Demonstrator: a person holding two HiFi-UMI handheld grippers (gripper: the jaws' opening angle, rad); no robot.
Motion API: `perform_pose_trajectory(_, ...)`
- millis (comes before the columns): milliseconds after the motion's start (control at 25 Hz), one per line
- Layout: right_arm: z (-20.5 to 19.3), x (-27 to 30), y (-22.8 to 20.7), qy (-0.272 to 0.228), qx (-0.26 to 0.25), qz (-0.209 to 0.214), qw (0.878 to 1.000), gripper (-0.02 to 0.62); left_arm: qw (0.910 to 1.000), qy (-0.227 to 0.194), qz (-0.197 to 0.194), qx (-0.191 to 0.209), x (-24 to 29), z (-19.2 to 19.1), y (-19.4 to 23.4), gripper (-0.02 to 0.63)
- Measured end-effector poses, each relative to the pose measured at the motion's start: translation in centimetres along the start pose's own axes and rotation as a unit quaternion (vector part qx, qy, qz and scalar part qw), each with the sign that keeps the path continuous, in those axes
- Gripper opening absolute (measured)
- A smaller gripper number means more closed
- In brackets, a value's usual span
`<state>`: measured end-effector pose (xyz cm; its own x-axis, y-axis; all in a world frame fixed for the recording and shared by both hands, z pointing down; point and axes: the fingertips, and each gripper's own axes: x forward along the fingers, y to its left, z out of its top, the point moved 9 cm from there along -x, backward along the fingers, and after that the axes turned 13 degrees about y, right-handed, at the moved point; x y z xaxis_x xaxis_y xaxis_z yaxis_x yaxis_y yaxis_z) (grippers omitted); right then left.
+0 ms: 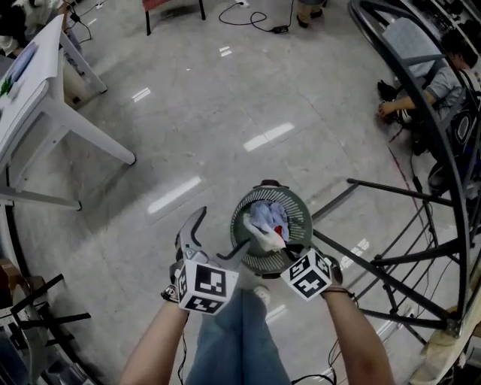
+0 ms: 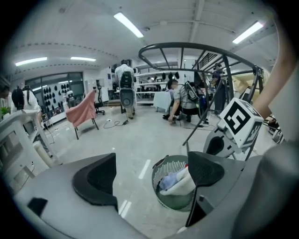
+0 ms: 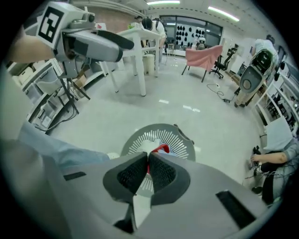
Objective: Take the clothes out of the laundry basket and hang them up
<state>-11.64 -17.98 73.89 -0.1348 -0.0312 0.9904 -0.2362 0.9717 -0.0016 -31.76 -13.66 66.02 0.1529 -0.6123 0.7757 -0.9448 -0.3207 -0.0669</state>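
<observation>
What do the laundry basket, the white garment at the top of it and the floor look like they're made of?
Laundry basket: likely grey-green plastic, matte, with moulded slatted walls.
White garment: soft cloth; it drapes and creases.
Floor: hard polished tile or stone, perhaps; glossy, mirroring the ceiling lights.

We are looking down at a glossy grey floor (image 1: pixel 195 113) that is bearing the round laundry basket (image 1: pixel 239 225) at our feet. A white table (image 1: pixel 45 98) is standing at left, a dark metal rack (image 1: pixel 391 271) at right, and black cables (image 1: pixel 255 19) are trailing across the far side.
</observation>
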Motion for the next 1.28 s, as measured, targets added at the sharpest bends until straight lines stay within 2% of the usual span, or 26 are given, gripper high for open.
perform_pose_trajectory(320,0.5,-11.8,-0.2,-0.044,0.005,-0.076,0.996,0.009,0.9996,-0.022,-0.014,-0.005,-5.1,3.8,-1.9,0.465)
perform_pose_trajectory(800,0.9,-29.3,1.3,-0.093,-0.046,-0.180,0.978,0.009,0.9933,-0.098,-0.026,0.055,-12.8,13.7,-2.7,0.411)
perform_pose_trajectory(1120,0.1,-40.2,2.5,-0.141,-0.088,-0.236,0.957,0.010,0.9799,-0.156,-0.026,0.121,-16.8,22.0,-3.0,0.370)
perform_pose_trajectory(1280,-0.4,-45.1,2.4,-0.165,-0.101,-0.271,0.943,0.010,0.9697,-0.184,-0.047,0.153,-18.3,25.9,-4.1,0.313)
